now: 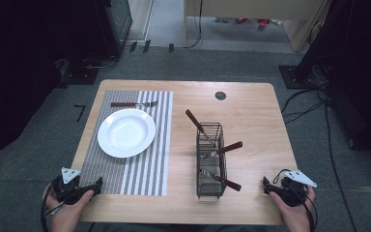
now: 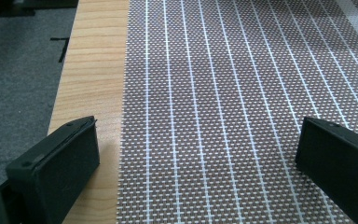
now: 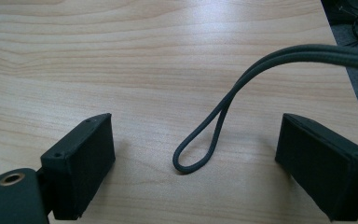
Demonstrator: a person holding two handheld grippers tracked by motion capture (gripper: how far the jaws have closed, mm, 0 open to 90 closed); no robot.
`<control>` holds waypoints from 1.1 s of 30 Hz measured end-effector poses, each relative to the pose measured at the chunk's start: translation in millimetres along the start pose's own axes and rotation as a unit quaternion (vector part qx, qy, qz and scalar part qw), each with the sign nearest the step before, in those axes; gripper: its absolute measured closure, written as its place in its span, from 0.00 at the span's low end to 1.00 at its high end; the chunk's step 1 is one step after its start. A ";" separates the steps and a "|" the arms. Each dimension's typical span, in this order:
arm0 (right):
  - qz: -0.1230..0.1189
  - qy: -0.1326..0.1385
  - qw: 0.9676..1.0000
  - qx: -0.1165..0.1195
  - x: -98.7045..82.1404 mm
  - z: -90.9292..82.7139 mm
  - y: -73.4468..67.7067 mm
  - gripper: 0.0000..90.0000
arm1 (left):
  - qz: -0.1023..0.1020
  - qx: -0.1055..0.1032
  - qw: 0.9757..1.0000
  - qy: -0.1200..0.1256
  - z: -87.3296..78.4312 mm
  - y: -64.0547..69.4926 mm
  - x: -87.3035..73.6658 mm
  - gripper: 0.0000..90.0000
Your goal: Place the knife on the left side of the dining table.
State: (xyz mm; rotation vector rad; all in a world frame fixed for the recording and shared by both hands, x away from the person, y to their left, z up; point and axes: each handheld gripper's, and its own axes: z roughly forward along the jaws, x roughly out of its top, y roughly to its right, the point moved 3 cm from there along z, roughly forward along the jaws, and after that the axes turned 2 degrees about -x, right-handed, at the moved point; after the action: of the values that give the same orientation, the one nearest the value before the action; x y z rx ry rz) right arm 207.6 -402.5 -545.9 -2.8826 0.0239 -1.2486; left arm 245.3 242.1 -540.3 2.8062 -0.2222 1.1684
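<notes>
Room: grey carpet lay all round a light wooden bench (image 1: 251, 104), with black cables trailing over the floor at 3 o'clock and dark equipment at 9 o'clock.
Placemat: a striped woven placemat (image 1: 145, 164) covered the bench's 9 o'clock half, reaching almost to the near edge.
Plate: a white plate (image 1: 126, 132) sat on the placemat, empty.
Fork: a fork (image 1: 134, 104) with a brown handle lay flat on the placemat at 12 o'clock of the plate, just beyond its rim.
Caddy: a dark wire caddy (image 1: 210, 162) stood right of centre, well apart from the placemat; three brown-handled utensils (image 1: 229, 147) leaned out of it at different angles.
Grommet: a round dark grommet (image 1: 221, 95) was set in the benchtop towards 12 o'clock.
Left gripper: the left gripper (image 1: 98, 182) rested at the 7 o'clock corner, held in a hand (image 1: 67, 212); its jaws stood wide apart and empty, one over bare wood, the other over the placemat.
Right gripper: the right gripper (image 1: 264, 182) rested at the 5 o'clock corner; its jaws were spread wide, gripping nothing, and a loop of its own cable (image 3: 205, 144) lay on the wood between them.
</notes>
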 end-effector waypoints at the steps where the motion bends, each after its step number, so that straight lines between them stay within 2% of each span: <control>1: 0.000 0.000 1.000 0.000 0.0 0.0 0.0 0.13 | 0.000 0.000 1.000 0.000 0.0 0.0 0.0 0.00; 4: 0.000 0.000 1.000 0.000 0.0 0.0 0.0 0.13 | 0.000 -0.001 1.000 0.000 0.0 -0.6 0.2 0.00; 6: 0.001 -0.001 1.000 0.000 0.0 -0.1 -0.1 0.13 | 0.004 0.006 1.000 0.000 -1.1 0.1 -0.1 0.00; 8: 0.001 0.000 1.000 0.000 0.0 -0.1 -0.1 0.13 | 0.034 0.043 0.998 0.008 -7.1 5.2 2.2 0.00; 9: 0.000 0.000 1.000 0.000 0.0 0.0 0.0 0.13 | 0.038 0.046 0.998 0.015 -10.0 7.5 4.2 0.00; 12: 0.001 -0.001 1.000 0.000 0.0 -0.1 -0.1 0.13 | 0.018 0.010 0.999 0.048 -27.2 18.5 20.7 0.00; 13: 0.000 -0.001 1.000 0.000 0.1 0.0 -0.1 0.13 | 0.017 0.004 0.998 0.055 -30.7 21.6 25.0 0.00; 16: 0.001 -0.001 1.000 0.000 0.1 0.0 -0.2 0.13 | 0.014 -0.029 0.996 0.079 -41.6 35.0 44.3 0.00; 19: 0.001 0.000 1.000 0.000 0.1 0.0 -0.2 0.13 | 0.014 -0.051 0.994 0.099 -45.8 49.9 63.9 0.00; 23: 0.000 -0.001 1.000 0.001 0.1 0.0 -0.4 0.13 | 0.035 -0.080 0.990 0.111 -43.5 81.9 90.9 0.00; 29: -0.005 0.000 1.000 0.004 0.2 0.2 -0.5 0.13 | 0.073 -0.111 0.984 0.120 -34.3 132.0 118.5 0.00; 33: -0.005 0.001 1.000 0.004 0.2 0.3 -0.5 0.13 | 0.095 -0.113 0.982 0.116 -23.7 159.9 132.2 0.00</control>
State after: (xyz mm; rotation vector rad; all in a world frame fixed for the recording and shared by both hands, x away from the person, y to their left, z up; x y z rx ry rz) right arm 208.0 -402.0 -546.0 -2.8785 0.0034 -1.2496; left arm 293.7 75.0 -424.8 2.4717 -0.5741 1.3982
